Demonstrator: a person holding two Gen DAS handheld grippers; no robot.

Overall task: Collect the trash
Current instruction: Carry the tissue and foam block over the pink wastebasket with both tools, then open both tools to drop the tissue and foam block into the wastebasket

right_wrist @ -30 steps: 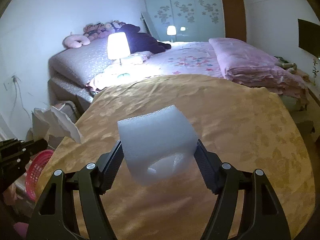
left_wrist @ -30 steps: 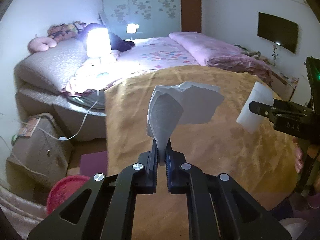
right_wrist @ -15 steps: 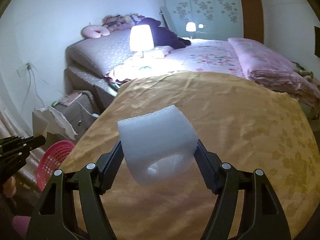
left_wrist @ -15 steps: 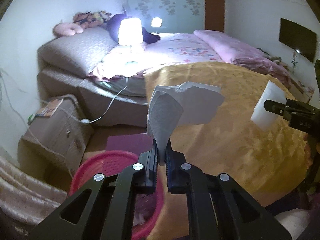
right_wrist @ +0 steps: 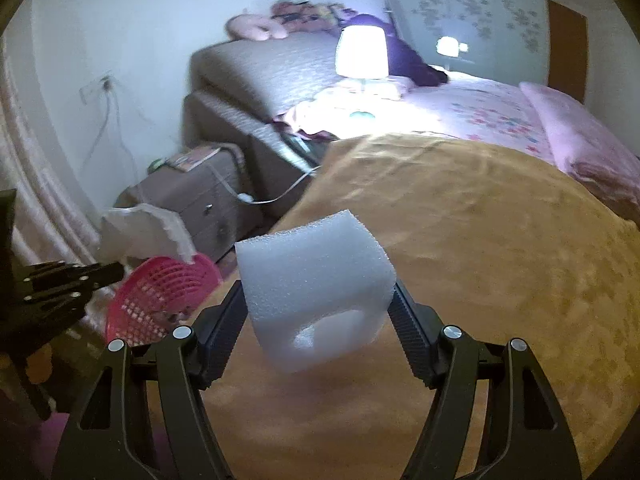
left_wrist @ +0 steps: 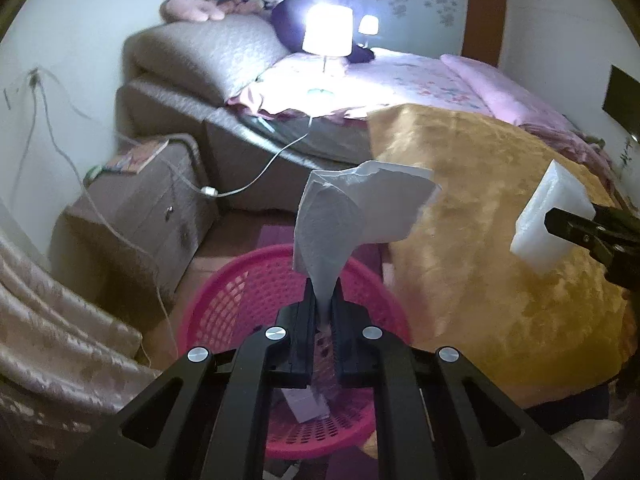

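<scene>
Collection stage, both loads in the air. The landmark is the round pink perforated plastic basket (left_wrist: 256, 304) standing on the floor at the side of the bed.

Nearest in the left wrist view, the left tool (left_wrist: 322, 320) has its jaws nearly together, pinched on the lower corner of a crumpled white sheet of tissue paper (left_wrist: 352, 220). The sheet stands up from the pads directly above the basket's opening and touches neither rim nor wall. Inside the basket, below the tool, lies at least one pale scrap (left_wrist: 306, 404), so some trash appears already collected; what else lies there cannot be told.

To the right of the basket, over the bed, the right tool (right_wrist: 318, 316) holds a white open-cell foam block (right_wrist: 316, 288) across its width, jaws at a middling spread with a pad on each side face. The block hangs above the mustard-gold patterned bedspread (right_wrist: 500, 272), clear of it, and well short of the basket.

Beyond the basket stand a brown bedside cabinet (left_wrist: 144, 216) with a white cable (left_wrist: 260, 176) trailing past it, then a grey padded headboard (left_wrist: 208, 52) and a lit white table lamp (left_wrist: 327, 31) on the far side.

Judged progress: both pieces are lifted, neither is deposited. The tissue looks ready for release; the foam must first be carried leftward over the rim. No further loose trash is visible on the bedspread.
</scene>
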